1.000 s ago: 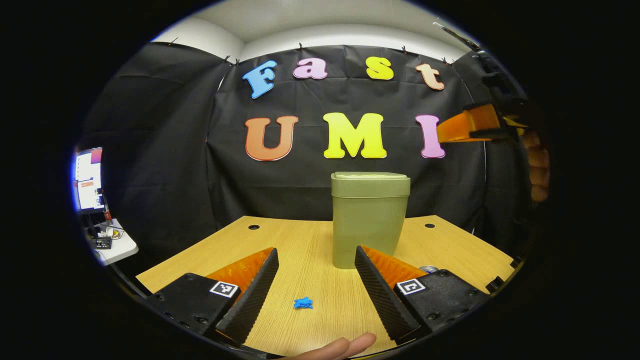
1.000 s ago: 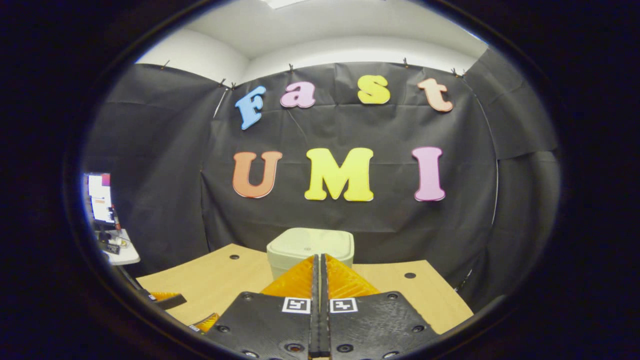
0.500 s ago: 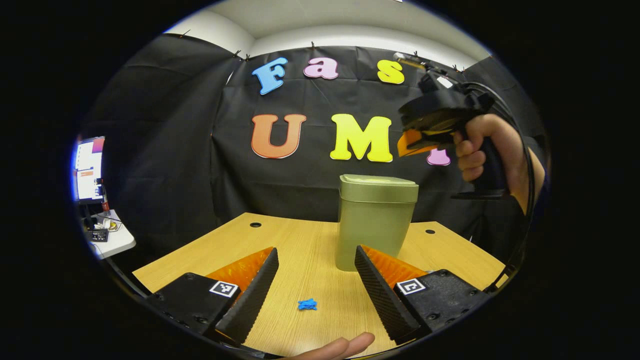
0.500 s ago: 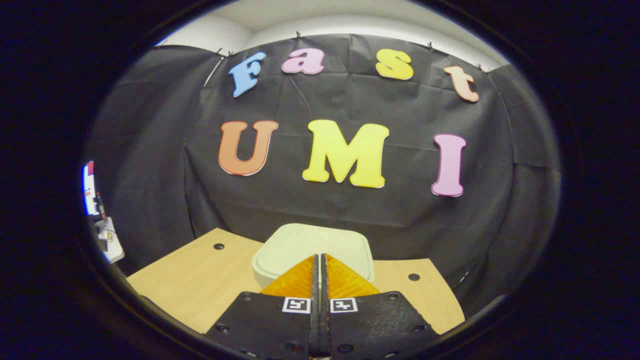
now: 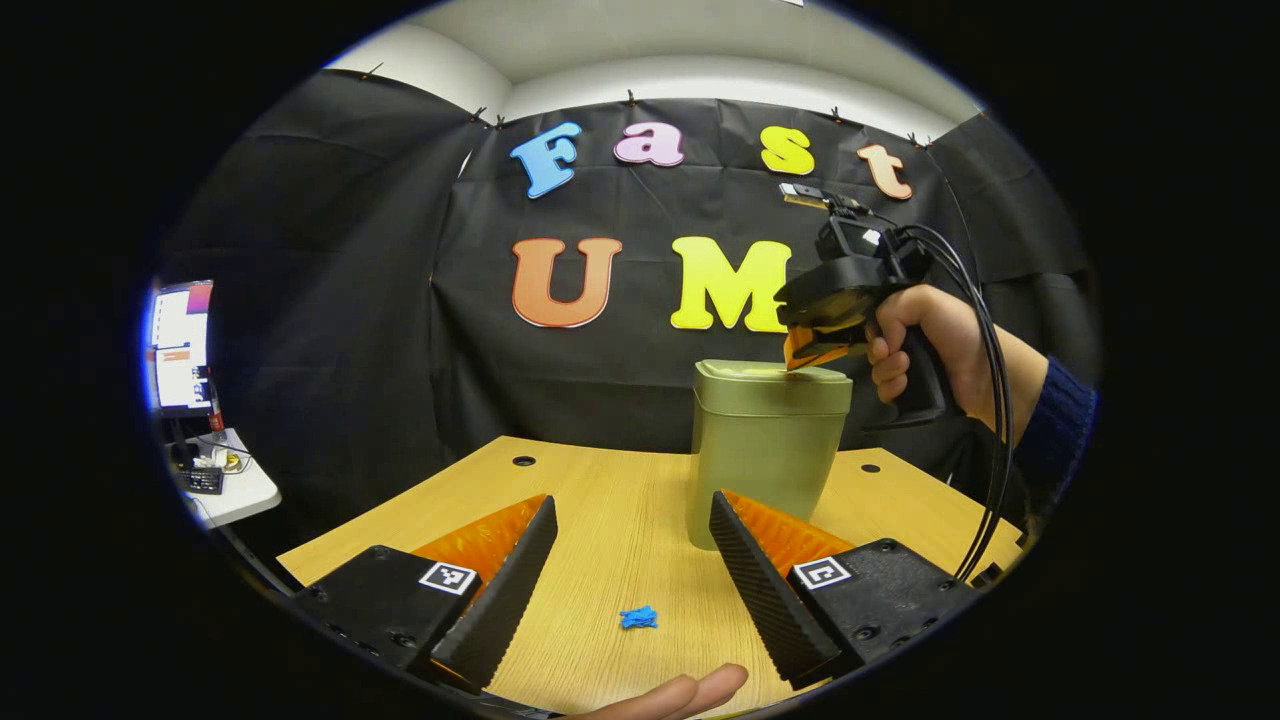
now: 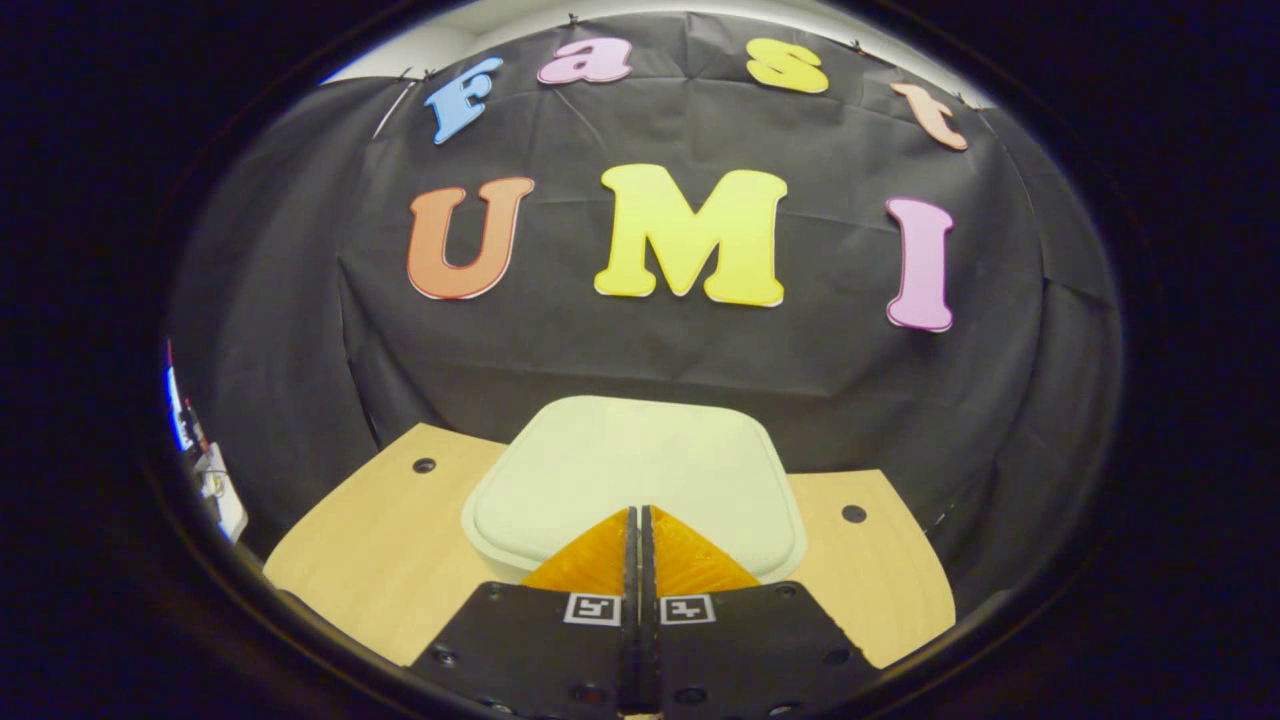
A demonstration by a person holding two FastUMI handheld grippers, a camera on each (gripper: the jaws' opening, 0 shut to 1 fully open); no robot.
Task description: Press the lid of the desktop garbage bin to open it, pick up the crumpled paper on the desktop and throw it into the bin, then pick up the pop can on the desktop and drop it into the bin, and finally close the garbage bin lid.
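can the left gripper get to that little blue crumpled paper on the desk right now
Probably yes. The left gripper is open, and the crumpled paper lies on bare desk between its fingers, nothing over it. The bin stands farther back.

Left gripper [image 5: 630, 498]: a square black-and-white code marker [image 5: 447, 577] on each finger base, no letters or numbers.
Right gripper [image 6: 637, 511]: two similar markers side by side.
Readable words, brands, numbers: none.
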